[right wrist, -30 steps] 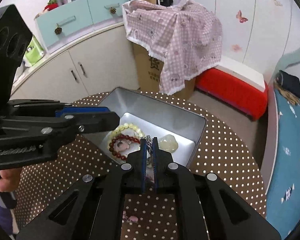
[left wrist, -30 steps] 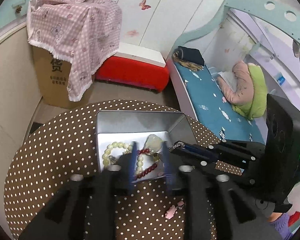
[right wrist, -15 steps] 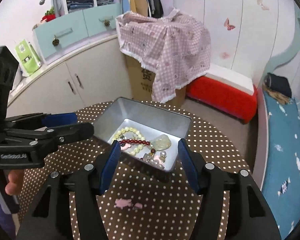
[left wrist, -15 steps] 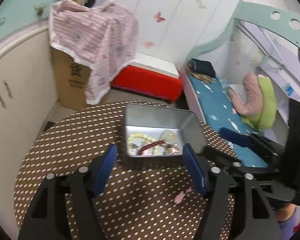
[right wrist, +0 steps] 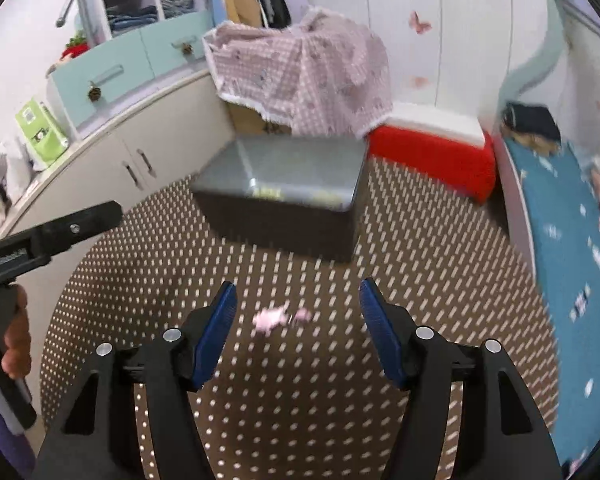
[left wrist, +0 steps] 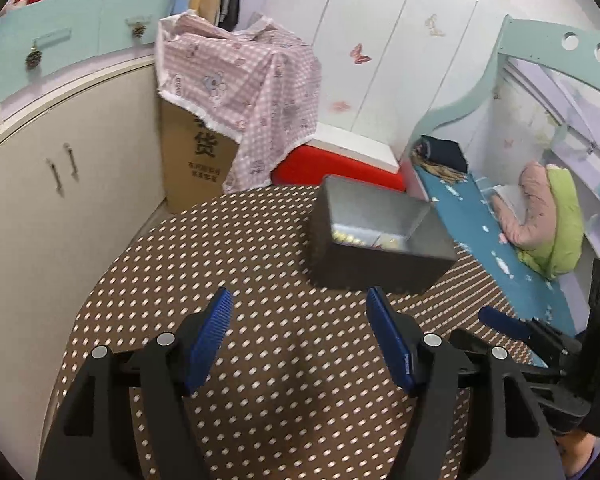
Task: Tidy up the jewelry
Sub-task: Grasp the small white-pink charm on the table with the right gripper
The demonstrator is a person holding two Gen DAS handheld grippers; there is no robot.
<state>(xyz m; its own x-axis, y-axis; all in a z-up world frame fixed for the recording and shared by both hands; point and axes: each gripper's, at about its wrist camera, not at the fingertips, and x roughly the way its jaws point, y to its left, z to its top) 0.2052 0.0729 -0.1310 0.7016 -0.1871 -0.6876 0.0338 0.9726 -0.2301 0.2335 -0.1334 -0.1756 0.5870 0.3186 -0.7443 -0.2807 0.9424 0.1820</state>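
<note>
A small pink jewelry piece (right wrist: 281, 316), blurred, is seen lying on the round polka-dot table (right wrist: 440, 280), nr the front edge, short of the metal tin (right wrist: 284, 216). Pale beads (left wrist: 350, 237) are glimpsed inside the tin; the rest of its contents can't be made out. R gripper (right wrist: 298, 332) is held above the pink piece w/ jaws spread wide, just been opening, nothing pressed btwn them. L gripper (left wrist: 300, 344) is likewise spread, nothing btwn the pads, over bare cloth. A checked pink cloth (left wrist: 244, 92) is draped over a cardboard box (left wrist: 196, 164) behind.
</note>
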